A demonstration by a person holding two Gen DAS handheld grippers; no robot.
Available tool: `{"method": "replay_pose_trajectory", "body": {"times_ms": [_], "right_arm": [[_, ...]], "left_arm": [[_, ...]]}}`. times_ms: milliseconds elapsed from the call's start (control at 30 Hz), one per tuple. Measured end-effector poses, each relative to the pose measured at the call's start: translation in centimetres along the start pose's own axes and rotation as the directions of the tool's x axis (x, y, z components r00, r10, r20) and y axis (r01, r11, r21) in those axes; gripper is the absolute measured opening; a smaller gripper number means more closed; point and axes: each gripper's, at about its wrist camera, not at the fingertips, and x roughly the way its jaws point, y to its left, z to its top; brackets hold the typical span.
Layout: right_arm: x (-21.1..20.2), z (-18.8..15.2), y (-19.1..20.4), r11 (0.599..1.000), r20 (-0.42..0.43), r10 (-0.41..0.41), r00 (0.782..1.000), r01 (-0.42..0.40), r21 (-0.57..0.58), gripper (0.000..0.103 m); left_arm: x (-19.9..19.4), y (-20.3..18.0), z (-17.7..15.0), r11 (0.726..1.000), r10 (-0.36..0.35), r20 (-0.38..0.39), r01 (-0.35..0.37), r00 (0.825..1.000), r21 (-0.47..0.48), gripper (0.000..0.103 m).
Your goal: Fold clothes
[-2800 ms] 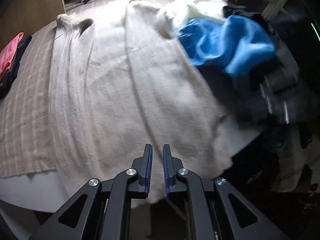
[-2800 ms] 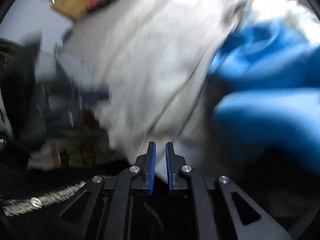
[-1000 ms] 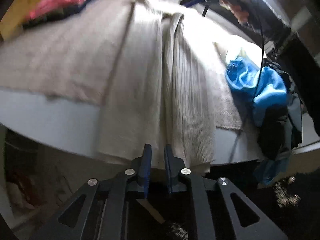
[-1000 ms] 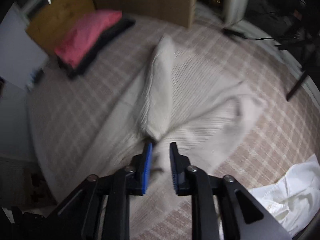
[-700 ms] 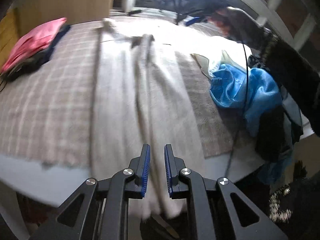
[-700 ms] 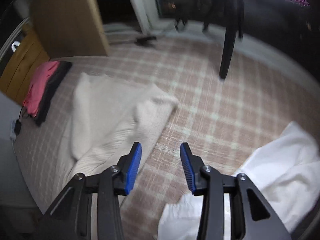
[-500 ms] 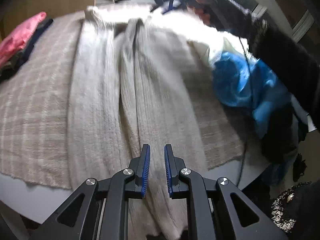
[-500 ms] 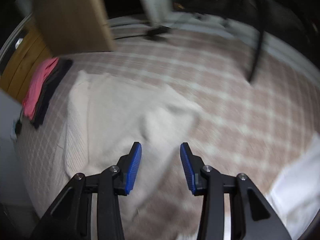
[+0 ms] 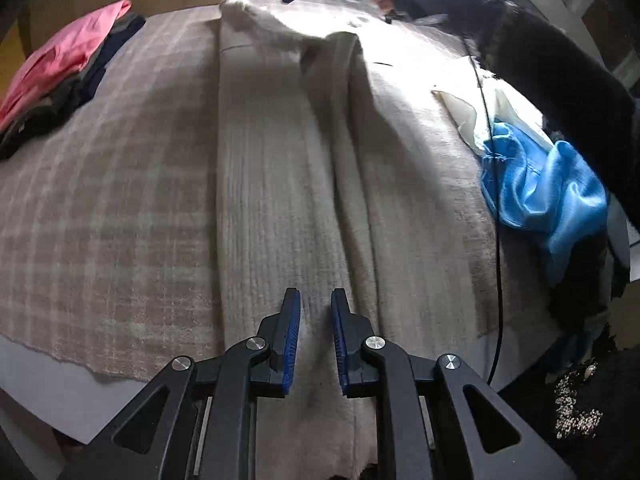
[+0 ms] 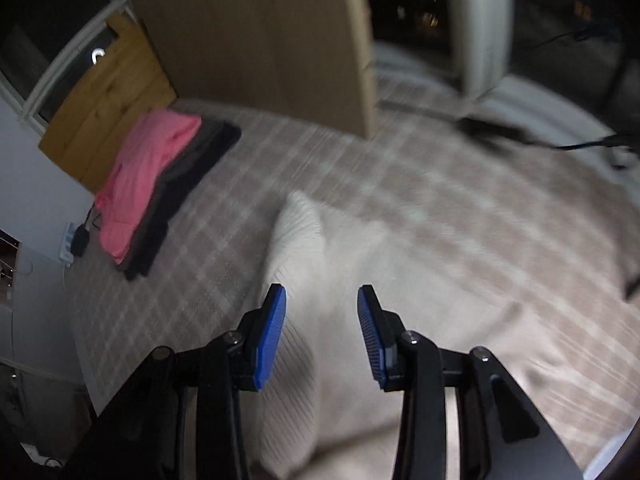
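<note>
Cream ribbed knit, a sweater [image 9: 288, 184], laid lengthwise down the checked blanket [image 9: 112, 184], collar end far off, hem end hanging over the near bed edge. Folded lengthwise already, by the look of the long ridge [image 9: 352, 168] down its middle. Left of the sweater, at the blanket's far corner, a pink-and-dark folded stack [image 9: 60, 80]. Right of the sweater, a blue garment [image 9: 548, 188] and a white one [image 9: 468, 116] in a heap.

Left gripper [image 9: 316, 336] low over the sweater's hem end, pads a narrow gap apart; cloth between them or merely behind them: cannot tell. Right gripper [image 10: 322, 334] spread wide, empty, hovering above the sweater's collar end [image 10: 296, 236], picture blurred there.

Likely step: take the collar end and bring it over toward the hem for the crosswise fold. To do well: pinch both layers at the collar corner, not just the top one, since loose knit slides and stretches. Keep the hem end pinned flat so the body does not drag along the blanket. Lift only enough to clear, lay down with edges matched to the ridge, let go once flat. Risk: the overhanging hem pulling the whole sweater off the edge.
</note>
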Motion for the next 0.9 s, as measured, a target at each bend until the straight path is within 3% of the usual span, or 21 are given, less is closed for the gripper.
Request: {"method": "replay_pose_trajectory", "body": {"times_ms": [100, 133, 167, 333, 400, 433, 500, 567, 667, 733, 833, 900], "right_arm": [[2.7, 0.1, 0.6, 1.000, -0.048, 0.010, 0.999, -0.011, -0.022, 0.036], [3.1, 0.0, 0.8, 0.999, -0.055, 0.021, 0.998, -0.022, -0.026, 0.016], [2.9, -0.3, 0.8, 0.999, -0.054, 0.041, 0.998, -0.042, -0.020, 0.010], [0.8, -1.1, -2.6, 0.990, 0.006, 0.095, 0.995, -0.096, 0.101, 0.009], [0.7, -1.4, -3.4, 0.990, -0.008, 0.107, 0.994, -0.106, 0.097, 0.010], [0.6, -1.6, -3.4, 0.994, -0.018, 0.083, 0.996, -0.081, 0.076, 0.012], [0.1, -1.6, -2.7, 0.999, -0.011, -0.041, 0.999, 0.041, 0.031, 0.012], [-1.3, -1.1, -1.4, 0.986, 0.062, -0.162, 0.985, 0.164, -0.018, 0.012], [-2.2, 0.1, 1.2, 0.985, 0.150, -0.123, 0.981, 0.139, -0.101, 0.012], [-0.6, 0.8, 2.2, 0.981, 0.120, -0.117, 0.986, 0.134, -0.140, 0.012], [3.4, 1.3, 1.6, 0.966, 0.005, -0.208, 0.978, 0.206, -0.156, 0.011], [2.1, 1.1, 1.0, 0.975, 0.028, -0.183, 0.983, 0.185, -0.121, 0.010]], "left_arm": [[0.2, 0.0, -0.2, 1.000, -0.013, 0.004, 0.013, 1.000, -0.004, 0.015], [0.2, 0.1, -0.2, 1.000, -0.016, 0.005, 0.016, 1.000, -0.005, 0.015], [0.2, 0.1, -0.2, 1.000, -0.019, 0.005, 0.019, 1.000, -0.006, 0.015], [-0.1, 0.6, -0.4, 0.999, -0.040, 0.008, 0.040, 0.999, -0.016, 0.015], [-0.2, 0.7, -0.4, 0.999, -0.045, 0.007, 0.045, 0.999, -0.017, 0.015], [-0.2, 0.7, -0.4, 0.999, -0.045, 0.007, 0.045, 0.999, -0.016, 0.015], [0.0, 0.7, -0.3, 0.999, -0.044, 0.007, 0.044, 0.999, -0.015, 0.015], [0.1, 0.7, -0.2, 0.999, -0.048, 0.003, 0.048, 0.999, -0.017, 0.015], [0.2, 0.6, -0.2, 0.999, -0.048, 0.000, 0.048, 0.999, -0.012, 0.015], [0.3, 0.4, -0.1, 0.999, -0.044, -0.001, 0.044, 0.999, -0.004, 0.016], [0.4, 0.3, -0.1, 0.999, -0.045, 0.001, 0.045, 0.999, -0.001, 0.016], [0.0, 0.4, 0.0, 0.999, -0.052, 0.002, 0.052, 0.999, -0.007, 0.016]]}}
